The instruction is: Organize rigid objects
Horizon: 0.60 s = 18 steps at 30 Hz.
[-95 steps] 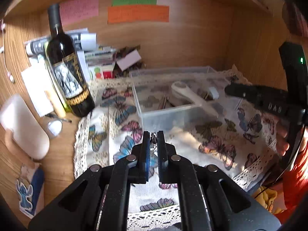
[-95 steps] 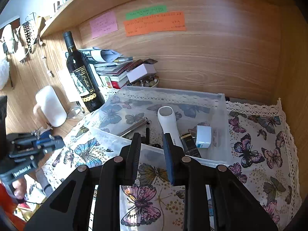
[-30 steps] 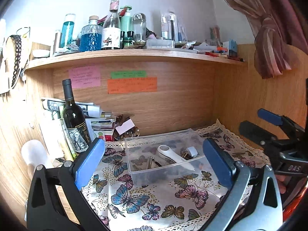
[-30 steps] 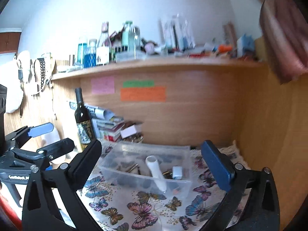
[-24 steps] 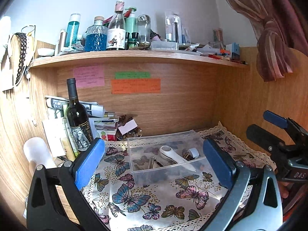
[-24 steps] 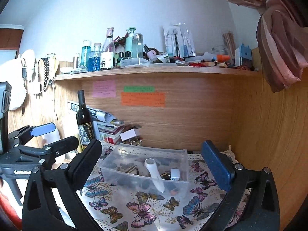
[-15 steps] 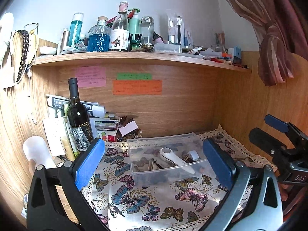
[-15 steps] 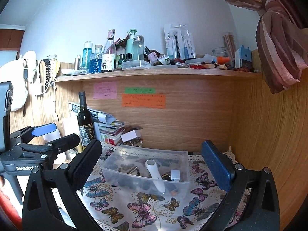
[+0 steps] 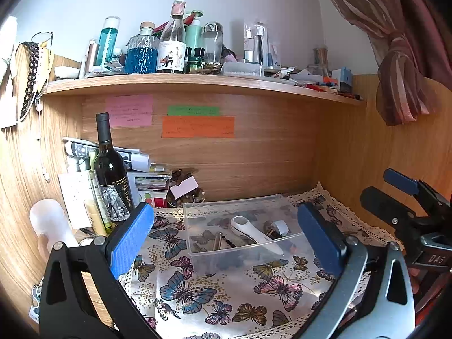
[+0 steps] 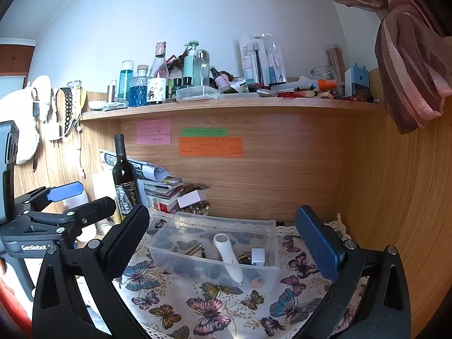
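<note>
Moved: both grippers had pulled back and up from the bin since 3.2 s ago; jaws went from nearly closed to wide apart; almost no shift over the last half second
Left gripper (image 9: 224,234): spread wide, nothing between the blue pads; hung above the cloth, short of the bin; also seen at left in the right wrist view (image 10: 70,203), spread there too
Right gripper (image 10: 223,240): spread wide, empty; held clear of the bin, near its front wall; visible at right edge of the left view (image 9: 395,195)
Bin (image 9: 197,212): clear plastic, upright on the cloth, near the back panel; same bin in right view (image 10: 271,226)
White device (image 9: 251,231): long, white, lay slanted inside the bin with its round head toward the back; (image 10: 227,254) in right view
Metal tube (image 9: 217,241): lay in the bin, left of the white device
Small white box (image 10: 257,255): in the bin, just right of the white device
Other bin contents: small dark items, too small to tell
Cloth (image 9: 186,293): butterfly print, lace edge, under the bin
Bottle (image 9: 110,169): dark wine bottle, upright, left of the bin, well apart from it
Notes (image 9: 197,127): pink, green, orange, stuck on the back panel
Shelf (image 9: 197,80): crowded with bottles and clutter
</note>
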{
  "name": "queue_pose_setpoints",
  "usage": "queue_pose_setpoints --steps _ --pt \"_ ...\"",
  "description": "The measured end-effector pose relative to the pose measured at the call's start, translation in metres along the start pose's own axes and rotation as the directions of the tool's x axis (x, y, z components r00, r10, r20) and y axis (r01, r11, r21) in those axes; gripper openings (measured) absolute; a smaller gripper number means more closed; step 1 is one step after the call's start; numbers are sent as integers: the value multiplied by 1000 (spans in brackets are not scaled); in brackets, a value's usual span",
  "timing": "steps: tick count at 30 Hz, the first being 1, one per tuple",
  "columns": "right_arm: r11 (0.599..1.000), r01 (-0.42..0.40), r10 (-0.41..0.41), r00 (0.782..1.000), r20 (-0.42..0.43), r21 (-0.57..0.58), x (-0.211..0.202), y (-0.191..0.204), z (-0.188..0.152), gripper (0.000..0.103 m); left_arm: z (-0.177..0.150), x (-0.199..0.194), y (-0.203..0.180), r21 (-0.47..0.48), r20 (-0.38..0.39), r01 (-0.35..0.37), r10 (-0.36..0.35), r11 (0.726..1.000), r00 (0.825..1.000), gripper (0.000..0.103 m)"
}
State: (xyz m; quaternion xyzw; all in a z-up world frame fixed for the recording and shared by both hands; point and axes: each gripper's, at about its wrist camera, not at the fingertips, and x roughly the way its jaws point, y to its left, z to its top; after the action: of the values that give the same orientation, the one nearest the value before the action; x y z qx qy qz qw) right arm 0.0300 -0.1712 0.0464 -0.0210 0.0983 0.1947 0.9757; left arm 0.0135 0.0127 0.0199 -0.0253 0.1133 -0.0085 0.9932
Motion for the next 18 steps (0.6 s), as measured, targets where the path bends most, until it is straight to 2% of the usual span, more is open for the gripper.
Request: queue_pose_setpoints --steps 18 --pt "1000 9 -8 1000 -10 3 3 3 0 103 -1 0 0 7 27 9 -9 1000 1000 103"
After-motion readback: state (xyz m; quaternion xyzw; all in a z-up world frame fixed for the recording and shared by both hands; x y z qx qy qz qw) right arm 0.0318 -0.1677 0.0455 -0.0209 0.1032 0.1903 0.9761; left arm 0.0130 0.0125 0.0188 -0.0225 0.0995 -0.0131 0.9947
